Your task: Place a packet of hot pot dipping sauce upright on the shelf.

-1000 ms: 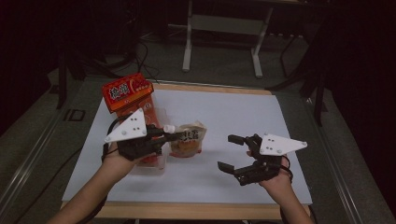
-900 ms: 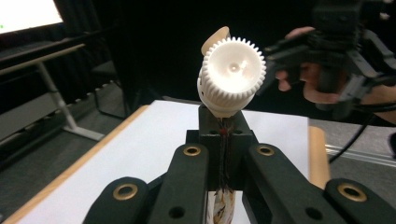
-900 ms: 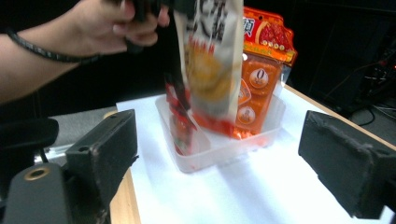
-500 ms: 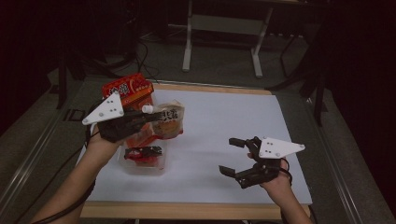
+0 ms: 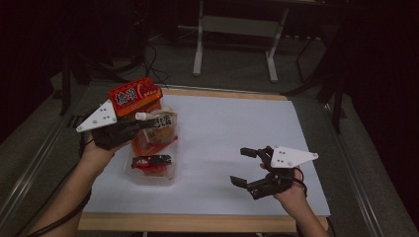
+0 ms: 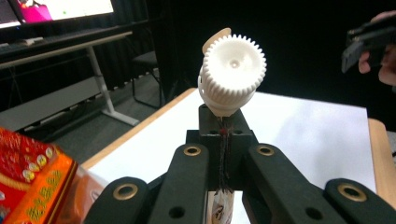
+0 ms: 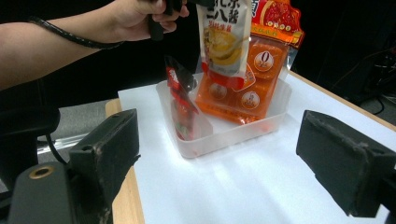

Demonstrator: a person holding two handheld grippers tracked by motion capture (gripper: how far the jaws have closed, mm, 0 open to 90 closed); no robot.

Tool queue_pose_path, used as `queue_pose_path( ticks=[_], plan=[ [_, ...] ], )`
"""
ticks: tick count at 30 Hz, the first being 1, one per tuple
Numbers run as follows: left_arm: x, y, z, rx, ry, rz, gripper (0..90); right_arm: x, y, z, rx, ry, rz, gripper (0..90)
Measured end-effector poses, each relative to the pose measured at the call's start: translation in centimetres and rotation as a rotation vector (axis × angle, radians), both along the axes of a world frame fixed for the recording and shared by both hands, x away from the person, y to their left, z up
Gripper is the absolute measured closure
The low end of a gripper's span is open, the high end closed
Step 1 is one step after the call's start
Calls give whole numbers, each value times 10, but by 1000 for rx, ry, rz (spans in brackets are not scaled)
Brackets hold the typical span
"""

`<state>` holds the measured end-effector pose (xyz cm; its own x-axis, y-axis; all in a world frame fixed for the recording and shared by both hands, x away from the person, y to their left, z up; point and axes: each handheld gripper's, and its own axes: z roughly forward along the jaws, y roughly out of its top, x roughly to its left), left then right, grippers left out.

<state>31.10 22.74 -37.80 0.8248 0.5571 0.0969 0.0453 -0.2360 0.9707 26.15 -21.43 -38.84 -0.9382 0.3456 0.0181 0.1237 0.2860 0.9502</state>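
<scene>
My left gripper (image 5: pixel 140 123) is shut on the neck of a spouted sauce pouch (image 5: pixel 163 127) just under its white ribbed cap (image 6: pixel 232 70). The pouch hangs upright over the far end of a clear plastic bin (image 5: pixel 148 177) at the table's left. In the right gripper view the pouch (image 7: pixel 224 37) hangs in front of a tall orange-red packet (image 7: pixel 254 70) that stands in the bin (image 7: pixel 233 133). A small red packet (image 7: pixel 182 105) leans at the bin's near end. My right gripper (image 5: pixel 240 166) is held open and empty over the white sheet at the right.
A white sheet (image 5: pixel 232 128) covers the wooden table top, with the wood edge (image 5: pixel 197 222) along the front. Beyond the table stand a metal desk frame (image 5: pixel 234 29) and dark floor. Black cables (image 5: pixel 59 217) trail from the left hand.
The left gripper has carried the pouch leftward and away from the person, from the table's middle to over the bin's far end. The right gripper has stayed put.
</scene>
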Motion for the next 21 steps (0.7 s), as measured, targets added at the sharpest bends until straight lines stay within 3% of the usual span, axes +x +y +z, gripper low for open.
queue_pose_path(
  ticks=[12,21],
  plan=[
    [-6,-1,-19,56,56,-72,895,2,0,-4,0,16,1,133],
    [-11,0,-25,85,79,-90,895,3,-2,-3,9,23,-3,135]
  ],
)
